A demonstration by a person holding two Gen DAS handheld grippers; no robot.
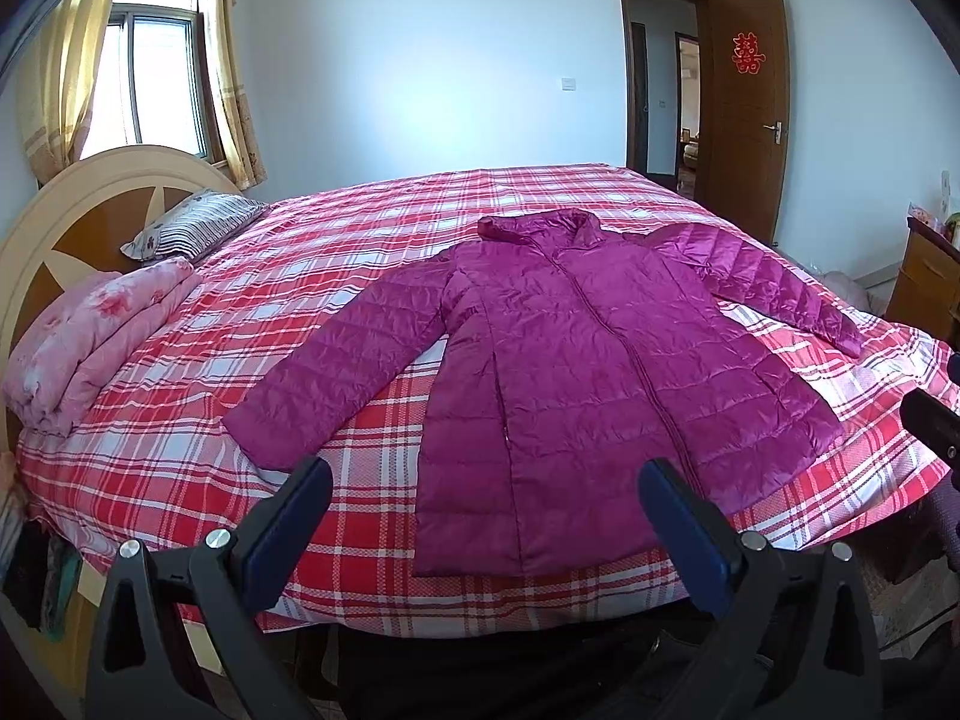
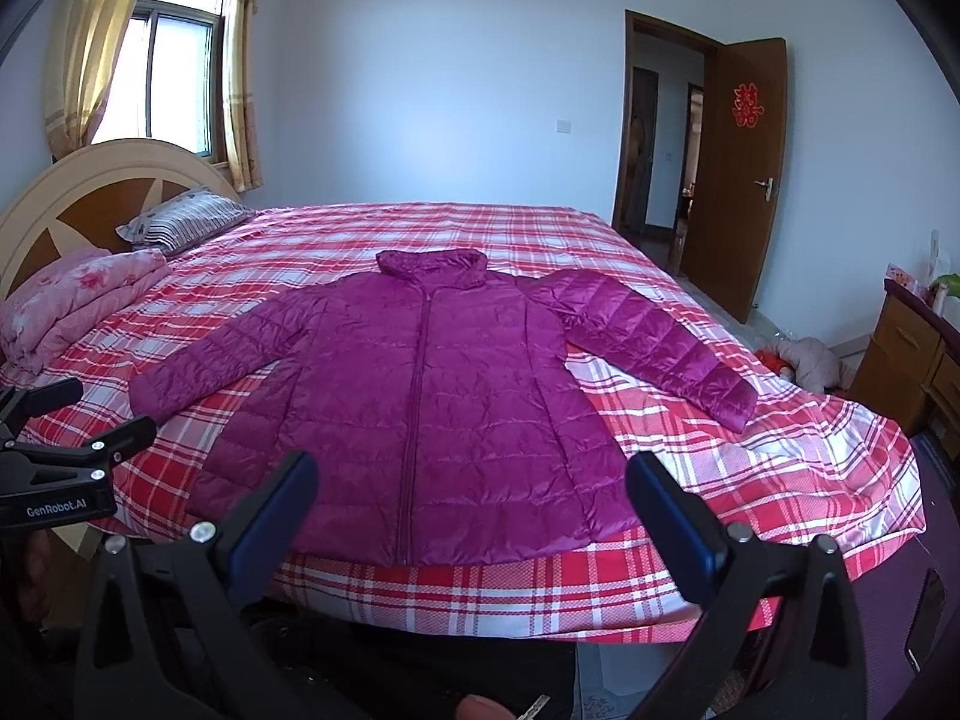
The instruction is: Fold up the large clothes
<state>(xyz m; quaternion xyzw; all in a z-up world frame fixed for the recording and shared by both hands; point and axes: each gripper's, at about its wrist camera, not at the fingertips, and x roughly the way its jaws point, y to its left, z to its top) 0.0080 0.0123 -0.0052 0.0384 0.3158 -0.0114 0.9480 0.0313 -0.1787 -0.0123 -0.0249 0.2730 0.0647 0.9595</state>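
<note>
Left wrist view shows the purple down jacket [image 1: 576,372] lying flat on the bed [image 1: 372,222], front side up, with the zipper closed along the middle and the collar pointing to the far wall. Both sleeves are spread out to the sides: one sleeve [image 1: 336,360] reaches toward the headboard side, the other sleeve [image 1: 768,288] goes toward the door side. The hem lies near the close edge of the bed, just in front of the camera.

The left gripper [image 1: 483,501] hangs over this close edge with its two dark fingers wide apart, and nothing is between them. In the right wrist view the right gripper [image 2: 471,495] is also spread apart and empty, above the hem of the jacket. The left gripper shows again at the left border of that view, beside the bed.

The bed is covered with a red and white checked sheet [image 2: 720,468]. Near the headboard [image 1: 78,222] lie a folded pink blanket [image 1: 96,336] and a striped pillow [image 1: 192,225], well apart from the jacket. Behind the bed there is a window with yellow curtains [image 2: 96,48], and at the right an open brown door [image 2: 744,168] with a red paper sign on it. On the floor next to a wooden cabinet [image 2: 912,354] lies something pale, perhaps another garment, but it is too small to tell.
</note>
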